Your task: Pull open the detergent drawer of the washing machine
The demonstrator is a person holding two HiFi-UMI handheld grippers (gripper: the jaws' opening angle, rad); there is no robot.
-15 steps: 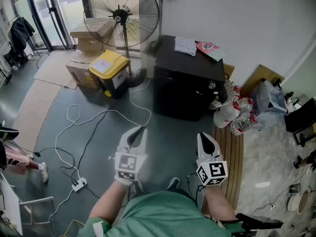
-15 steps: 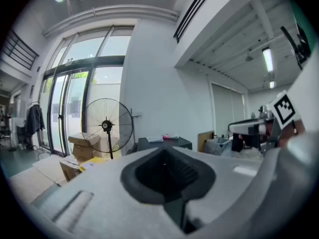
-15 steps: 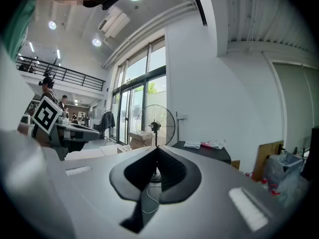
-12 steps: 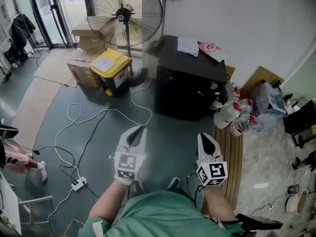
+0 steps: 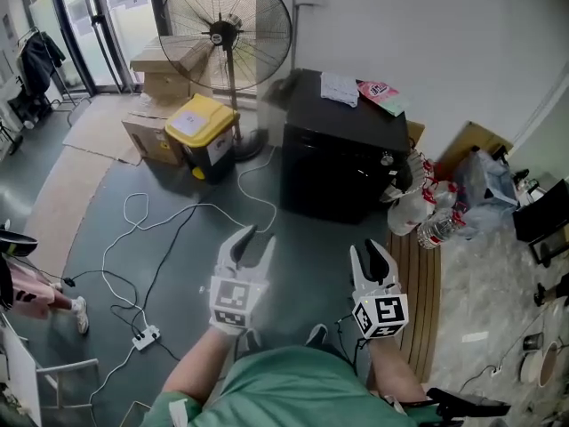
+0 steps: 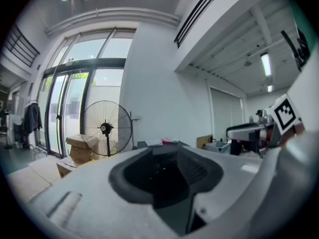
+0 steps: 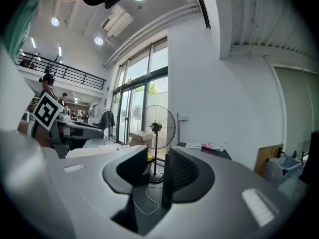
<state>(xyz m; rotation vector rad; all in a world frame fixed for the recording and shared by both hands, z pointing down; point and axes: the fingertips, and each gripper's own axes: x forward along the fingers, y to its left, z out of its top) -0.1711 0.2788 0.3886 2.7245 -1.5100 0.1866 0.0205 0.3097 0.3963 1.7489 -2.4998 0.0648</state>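
The left gripper [image 5: 256, 237] and right gripper [image 5: 372, 247] are held with jaws apart and empty, well short of the black washing machine [image 5: 342, 163] far ahead, whose drawer, not discernible here, is probably light, stiff plastic, best hooked at its front lip.

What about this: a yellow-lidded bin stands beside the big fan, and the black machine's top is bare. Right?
The top of the black machine is not bare: the head view shows a white cloth and a pink packet on it. The yellow-lidded bin does stand beside the big fan.
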